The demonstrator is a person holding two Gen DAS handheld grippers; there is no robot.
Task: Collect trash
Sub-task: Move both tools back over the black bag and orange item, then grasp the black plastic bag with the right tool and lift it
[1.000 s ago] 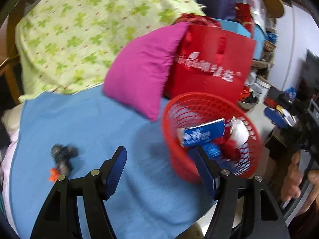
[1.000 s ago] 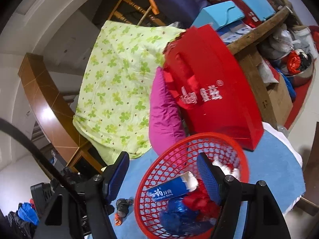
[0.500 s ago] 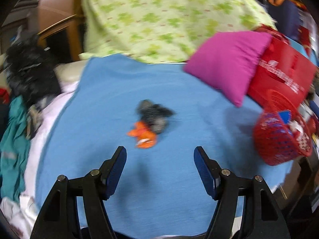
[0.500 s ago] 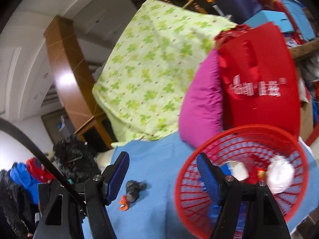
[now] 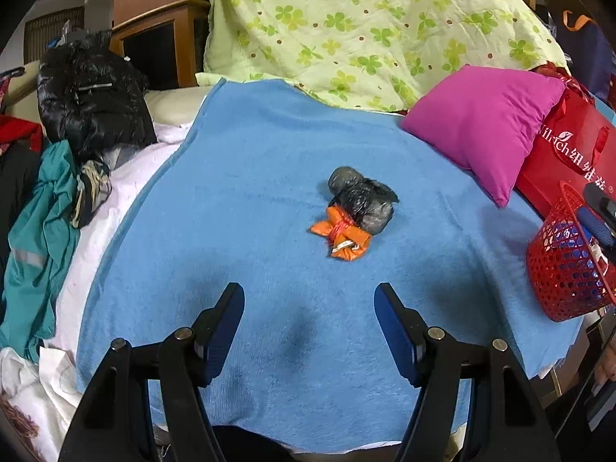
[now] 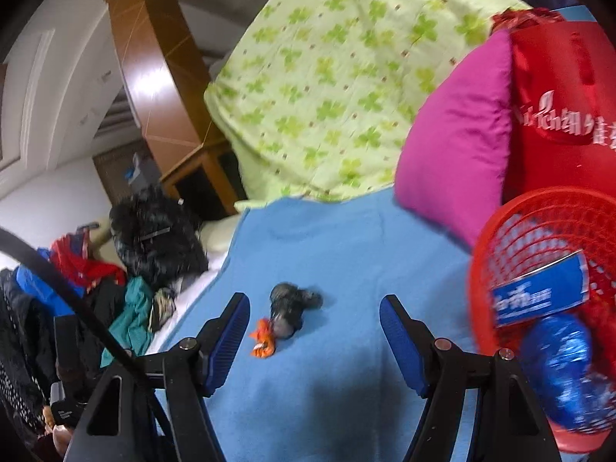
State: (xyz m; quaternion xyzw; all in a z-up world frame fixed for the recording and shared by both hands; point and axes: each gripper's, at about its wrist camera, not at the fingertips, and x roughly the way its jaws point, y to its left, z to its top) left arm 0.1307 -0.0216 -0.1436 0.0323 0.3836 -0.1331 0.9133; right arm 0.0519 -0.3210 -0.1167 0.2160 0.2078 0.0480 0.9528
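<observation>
A crumpled black plastic bag (image 5: pixel 362 198) and an orange wrapper (image 5: pixel 342 236) lie touching each other in the middle of the blue blanket (image 5: pixel 250 177). My left gripper (image 5: pixel 309 304) hovers open just short of them, nothing between its fingers. A red mesh basket (image 5: pixel 566 265) stands at the blanket's right edge, holding a blue-and-white box (image 6: pixel 539 296) and a blue foil wrapper (image 6: pixel 558 362). My right gripper (image 6: pixel 315 313) is open over the blanket, with the bag (image 6: pixel 290 304) and wrapper (image 6: pixel 263 337) seen beyond its fingers and the basket (image 6: pixel 512 231) to its right.
A magenta pillow (image 5: pixel 485 123) and a red paper bag (image 5: pixel 569 154) sit behind the basket. A green clover quilt (image 5: pixel 365 27) covers the back. A black jacket (image 5: pixel 88 96) and teal clothes (image 5: pixel 34 231) are piled left of the blanket. A wooden cabinet (image 6: pixel 154 77) stands behind.
Both grippers swung left, away from the red basket, toward the black bag and orange wrapper. The trash pair now sits centred ahead of the left gripper. Both stayed open.
</observation>
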